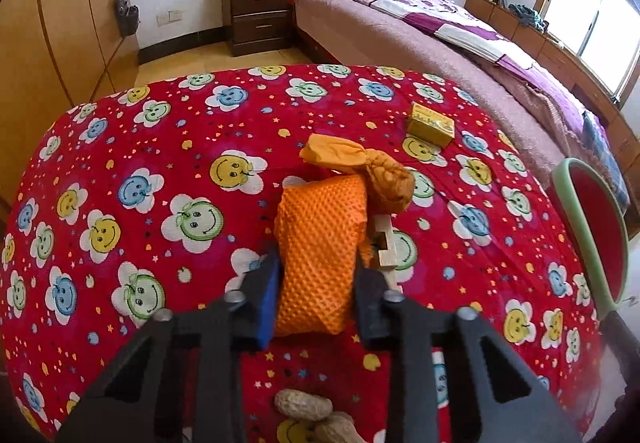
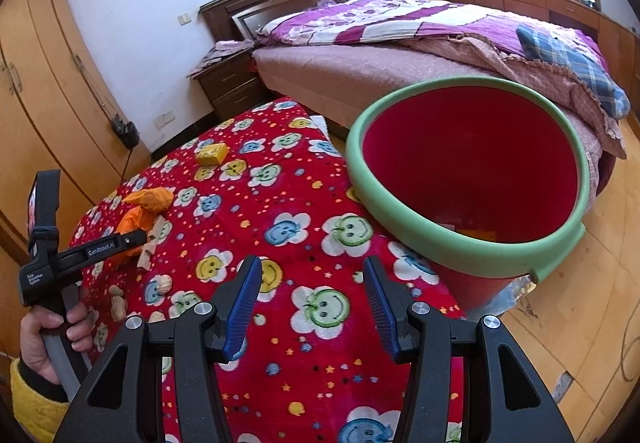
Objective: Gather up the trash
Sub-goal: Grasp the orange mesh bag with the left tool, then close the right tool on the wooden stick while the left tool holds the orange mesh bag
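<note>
Orange dimpled packet (image 1: 320, 255) is pinched between the jaws of the left gripper (image 1: 316, 283) on the red cloth (image 1: 160, 131); the right gripper (image 2: 312, 307) is held spread near the bin (image 2: 472, 255)

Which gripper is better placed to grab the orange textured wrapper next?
Left. The left gripper already straddles the orange wrapper; the right gripper hangs open over bare cloth.

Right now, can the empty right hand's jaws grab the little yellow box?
Probably yes: the right gripper is open, with only bare cloth between it and the yellow box far across the table.
</note>
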{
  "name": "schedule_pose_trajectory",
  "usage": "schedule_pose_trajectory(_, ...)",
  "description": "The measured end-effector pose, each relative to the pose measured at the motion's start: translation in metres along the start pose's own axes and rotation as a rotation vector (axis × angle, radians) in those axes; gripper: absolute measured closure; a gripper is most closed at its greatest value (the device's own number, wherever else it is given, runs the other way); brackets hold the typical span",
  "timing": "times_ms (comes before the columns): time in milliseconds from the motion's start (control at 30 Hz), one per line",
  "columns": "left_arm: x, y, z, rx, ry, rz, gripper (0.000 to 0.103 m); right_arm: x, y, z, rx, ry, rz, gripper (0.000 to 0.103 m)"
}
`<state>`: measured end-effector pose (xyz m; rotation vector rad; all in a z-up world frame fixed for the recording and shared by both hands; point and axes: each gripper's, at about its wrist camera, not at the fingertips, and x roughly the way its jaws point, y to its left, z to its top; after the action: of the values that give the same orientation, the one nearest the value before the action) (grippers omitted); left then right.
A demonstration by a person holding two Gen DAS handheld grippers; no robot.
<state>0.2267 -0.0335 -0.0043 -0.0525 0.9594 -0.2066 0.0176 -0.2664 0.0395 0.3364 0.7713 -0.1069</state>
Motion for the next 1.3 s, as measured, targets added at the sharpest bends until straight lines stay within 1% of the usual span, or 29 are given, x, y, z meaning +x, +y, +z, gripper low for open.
schedule_pose_trajectory(33,-0.003,0.002,-0.001,-0.006,0.000,-0.006,0.079,0.000,0.003,0.001,-0.006,-0.001,0.003,0.049)
schedule_pose_trajectory(133,-0.015,0.011,-0.003,-0.015,-0.001,-0.009,0.081,-0.001,0.014,0.003,-0.028,-0.005,0.016,0.049)
schedule_pose_trajectory(233,-0.031,0.023,-0.003,-0.025,-0.025,-0.004,0.081,0.000,0.028,0.005,-0.054,-0.002,0.034,0.049)
schedule_pose_trajectory(333,-0.046,0.036,-0.002,-0.034,-0.057,0.031,0.081,0.004,0.045,0.006,-0.081,0.008,0.056,0.049)
schedule_pose_trajectory(400,-0.051,0.048,-0.002,-0.041,-0.072,0.068,0.081,0.009,0.060,0.006,-0.104,0.018,0.072,0.049)
schedule_pose_trajectory(533,-0.051,0.071,-0.005,-0.086,-0.079,0.119,0.081,0.022,0.089,0.006,-0.155,0.035,0.104,0.049)
schedule_pose_trajectory(733,-0.044,0.093,-0.012,-0.143,-0.074,0.126,0.081,0.046,0.130,0.004,-0.222,0.076,0.149,0.049)
schedule_pose_trajectory(933,-0.036,0.100,-0.015,-0.154,-0.070,0.109,0.081,0.075,0.160,-0.001,-0.266,0.130,0.158,0.050)
schedule_pose_trajectory(967,-0.036,0.100,-0.015,-0.153,-0.071,0.107,0.081,0.079,0.162,-0.002,-0.268,0.135,0.157,0.051)
schedule_pose_trajectory(1033,-0.034,0.100,-0.013,-0.152,-0.074,0.099,0.081,0.088,0.166,-0.002,-0.269,0.151,0.155,0.058)
schedule_pose_trajectory(1067,-0.034,0.100,-0.013,-0.151,-0.075,0.095,0.081,0.092,0.168,-0.002,-0.267,0.158,0.152,0.059)
schedule_pose_trajectory(1133,-0.034,0.099,-0.013,-0.151,-0.076,0.089,0.081,0.100,0.172,-0.003,-0.271,0.169,0.151,0.064)
schedule_pose_trajectory(1200,-0.034,0.100,-0.014,-0.152,-0.076,0.085,0.081,0.106,0.176,-0.007,-0.283,0.182,0.150,0.073)
schedule_pose_trajectory(1300,-0.034,0.099,-0.014,-0.152,-0.077,0.082,0.081,0.107,0.178,-0.011,-0.300,0.169,0.144,0.074)
